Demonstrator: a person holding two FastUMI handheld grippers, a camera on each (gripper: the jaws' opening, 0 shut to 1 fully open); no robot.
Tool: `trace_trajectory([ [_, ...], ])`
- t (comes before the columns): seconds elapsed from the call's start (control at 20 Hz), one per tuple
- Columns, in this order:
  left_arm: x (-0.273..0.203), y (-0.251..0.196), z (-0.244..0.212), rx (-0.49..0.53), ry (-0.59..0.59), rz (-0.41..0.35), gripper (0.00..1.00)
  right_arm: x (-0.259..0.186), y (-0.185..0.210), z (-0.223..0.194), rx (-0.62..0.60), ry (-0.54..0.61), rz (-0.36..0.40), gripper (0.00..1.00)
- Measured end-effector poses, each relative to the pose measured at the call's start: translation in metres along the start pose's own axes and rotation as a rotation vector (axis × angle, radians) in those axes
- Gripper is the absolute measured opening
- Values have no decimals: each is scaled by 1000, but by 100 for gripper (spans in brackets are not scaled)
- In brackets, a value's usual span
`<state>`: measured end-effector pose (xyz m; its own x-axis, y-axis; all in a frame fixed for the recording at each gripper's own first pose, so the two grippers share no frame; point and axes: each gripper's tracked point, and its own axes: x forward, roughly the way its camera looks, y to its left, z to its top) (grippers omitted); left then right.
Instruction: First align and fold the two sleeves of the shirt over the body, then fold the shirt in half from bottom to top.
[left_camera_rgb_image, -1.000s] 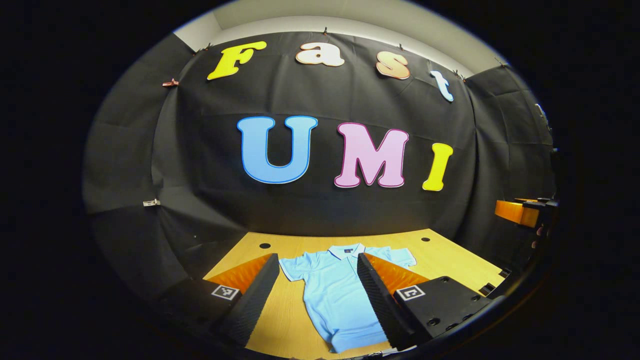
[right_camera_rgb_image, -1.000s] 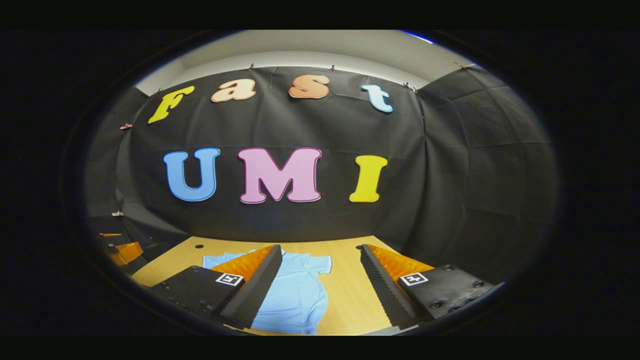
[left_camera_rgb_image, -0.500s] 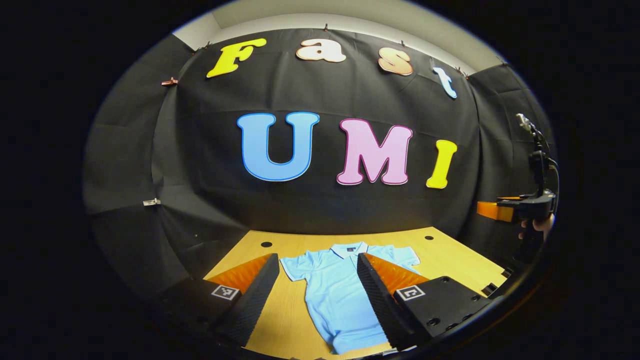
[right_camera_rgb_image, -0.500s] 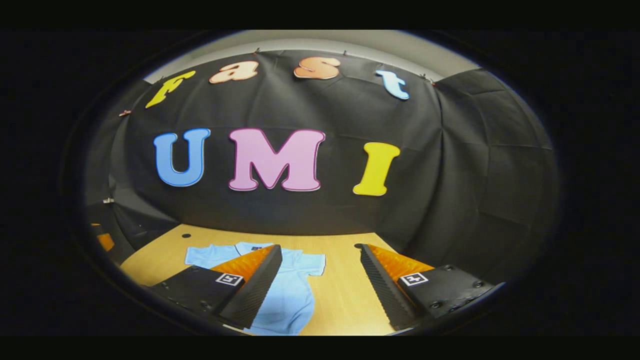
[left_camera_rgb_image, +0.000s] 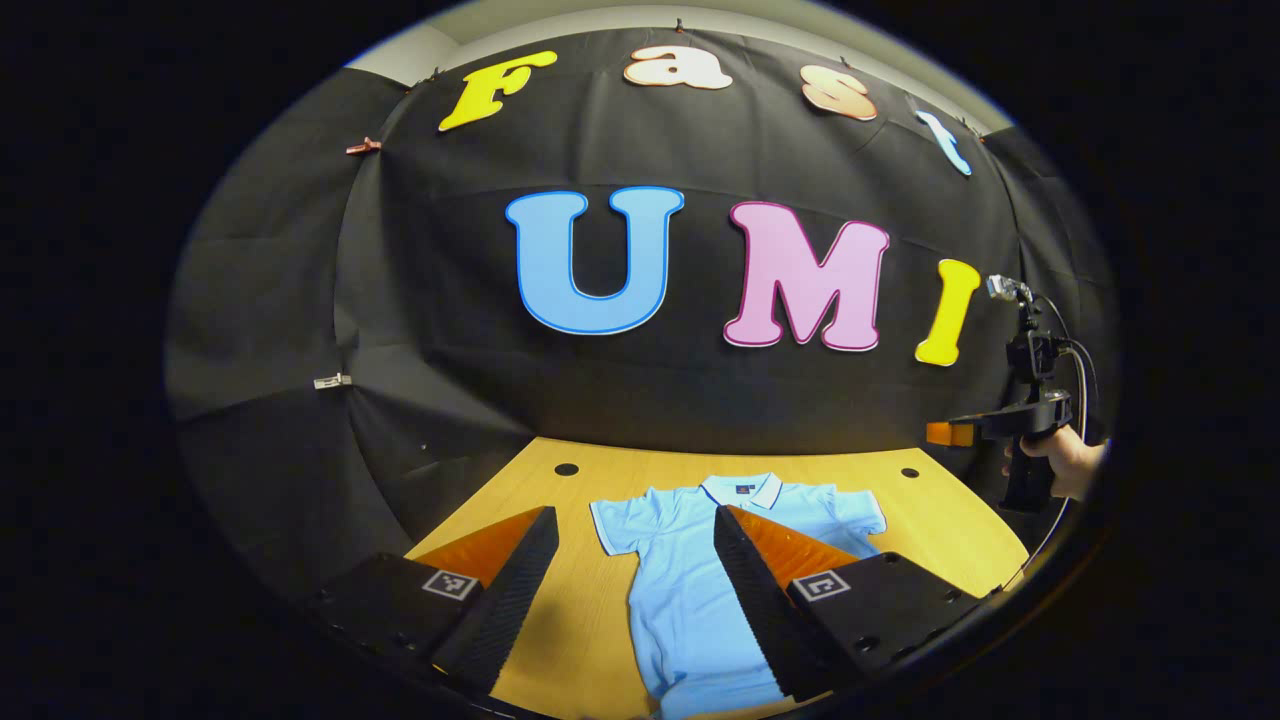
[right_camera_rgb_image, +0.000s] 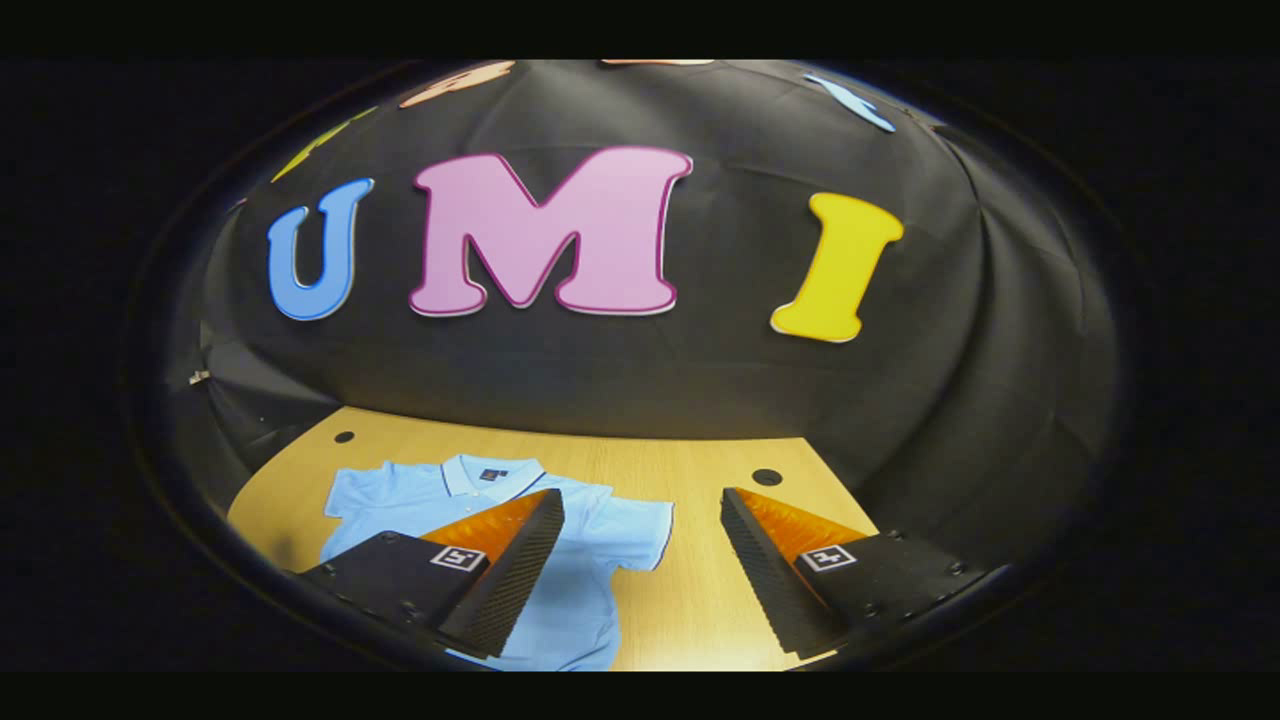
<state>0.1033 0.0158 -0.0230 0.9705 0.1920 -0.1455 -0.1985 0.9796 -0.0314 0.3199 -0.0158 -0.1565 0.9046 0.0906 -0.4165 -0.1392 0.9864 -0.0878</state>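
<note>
Left gripper (left_camera_rgb_image: 632, 560) hangs above the wooden table (left_camera_rgb_image: 560, 620) with its fingers spread wide and nothing between them. Beneath it a light blue shirt (left_camera_rgb_image: 690, 590) lies flat, collar toward the back wall, both sleeves spread out. Right gripper (right_camera_rgb_image: 640, 555) is also wide apart and empty, above the table's right part, with the shirt (right_camera_rgb_image: 590, 580) to its left.

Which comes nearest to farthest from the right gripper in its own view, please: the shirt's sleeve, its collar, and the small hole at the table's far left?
1. The sleeve of the shirt, just ahead between the open fingers of the right gripper.
2. The collar, farther back and to the left.
3. The hole, far left, near the wall.
</note>
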Motion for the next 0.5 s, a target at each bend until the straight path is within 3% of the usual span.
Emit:
trace_trajectory([
  [0.3, 59, -16, 2, -1, 24, 53, 98, 129, -9, -61, 25, 163, 24, 98],
  [0.5, 79, -28, -8, 24, 44, 60, 98, 191, -22, -106, 28, 247, -8, 98],
])
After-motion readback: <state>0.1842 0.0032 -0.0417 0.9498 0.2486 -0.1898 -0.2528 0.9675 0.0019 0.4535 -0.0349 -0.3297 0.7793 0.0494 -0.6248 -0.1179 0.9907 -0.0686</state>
